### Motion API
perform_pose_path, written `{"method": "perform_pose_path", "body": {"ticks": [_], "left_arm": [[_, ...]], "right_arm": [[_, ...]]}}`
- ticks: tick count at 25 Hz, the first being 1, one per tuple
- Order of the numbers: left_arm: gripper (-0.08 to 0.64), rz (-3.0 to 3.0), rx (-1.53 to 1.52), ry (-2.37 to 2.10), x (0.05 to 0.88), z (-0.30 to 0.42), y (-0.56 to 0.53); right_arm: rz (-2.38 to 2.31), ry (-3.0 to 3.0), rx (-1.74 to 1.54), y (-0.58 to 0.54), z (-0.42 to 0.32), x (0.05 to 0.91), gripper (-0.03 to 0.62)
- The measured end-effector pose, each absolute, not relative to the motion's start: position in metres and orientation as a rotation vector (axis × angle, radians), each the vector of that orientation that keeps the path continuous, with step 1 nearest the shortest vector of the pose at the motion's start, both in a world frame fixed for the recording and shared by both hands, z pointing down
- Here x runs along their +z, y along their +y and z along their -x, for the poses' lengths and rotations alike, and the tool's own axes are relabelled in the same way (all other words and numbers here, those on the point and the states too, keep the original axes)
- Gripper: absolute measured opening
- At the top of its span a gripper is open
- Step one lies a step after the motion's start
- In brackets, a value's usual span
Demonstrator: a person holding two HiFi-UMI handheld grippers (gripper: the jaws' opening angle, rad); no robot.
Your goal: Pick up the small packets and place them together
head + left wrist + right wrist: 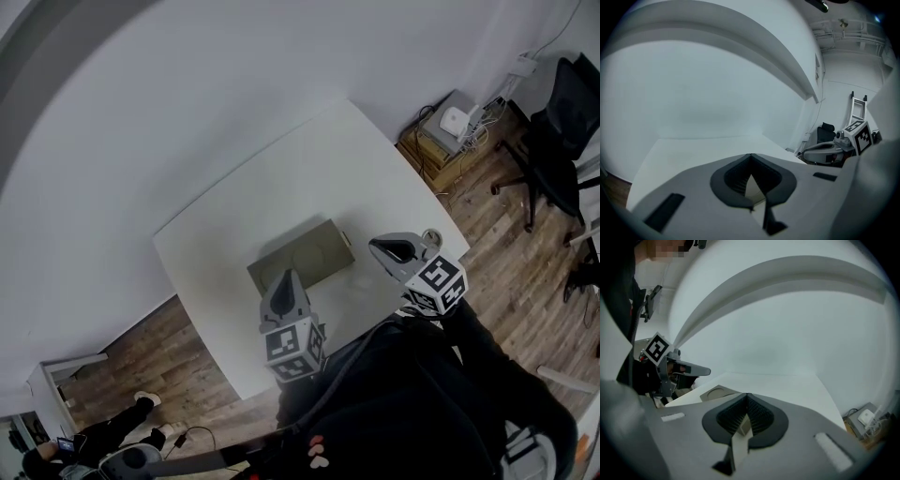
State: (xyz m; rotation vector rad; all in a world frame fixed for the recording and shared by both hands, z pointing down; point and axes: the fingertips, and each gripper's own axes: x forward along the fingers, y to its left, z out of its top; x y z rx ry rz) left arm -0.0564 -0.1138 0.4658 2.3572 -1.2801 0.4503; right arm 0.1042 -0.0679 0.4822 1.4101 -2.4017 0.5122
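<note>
On the white table (234, 225) lies a flat olive tray (305, 255) with a round recess; it also shows in the right gripper view (712, 393). A faint small white packet (362, 279) lies on the table just right of the tray. My left gripper (284, 278) hangs over the tray's near left corner, its jaws meeting at the tip (751, 155) with nothing seen between them. My right gripper (378, 246) hovers beside the tray's right end, jaws together (747, 394) and holding nothing. Each gripper appears in the other's view, the right gripper (808, 150) and the left gripper (705, 371).
A small round object (431, 236) sits at the table's right edge. Beyond that corner stand a cardboard box with a white device (450, 131) and a black office chair (553, 141). A person's legs (112, 431) and a low white stand (56, 380) are on the wood floor at lower left.
</note>
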Motion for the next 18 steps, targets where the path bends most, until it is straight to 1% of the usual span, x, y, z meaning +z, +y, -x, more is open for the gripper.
{"method": "perform_pose_path", "body": {"ticks": [6,9,12,15,17,18], "left_arm": [[0.0,-2.287,0.487,-1.351,0.48,0.076,-0.107],[-0.002,-2.217,0.5,-1.395,0.496,0.092,-0.108],[-0.002,-2.167,0.523,-1.396,0.509,0.1,-0.107],[-0.002,-2.126,0.542,-1.367,0.523,0.098,-0.106],[0.0,-2.1,0.557,-1.345,0.531,0.097,-0.106],[-0.002,-2.089,0.566,-1.334,0.534,0.097,-0.105]], "right_arm": [[-0.977,-2.488,0.507,-0.071,-0.087,0.508,-0.001],[-0.843,-2.527,0.564,-0.083,-0.084,0.518,0.014],[-0.765,-2.472,0.513,-0.096,-0.089,0.533,0.021],[-0.625,-2.406,0.486,-0.098,-0.092,0.55,0.062],[-0.53,-2.367,0.486,-0.097,-0.09,0.561,0.119],[-0.49,-2.343,0.474,-0.097,-0.089,0.567,0.134]]}}
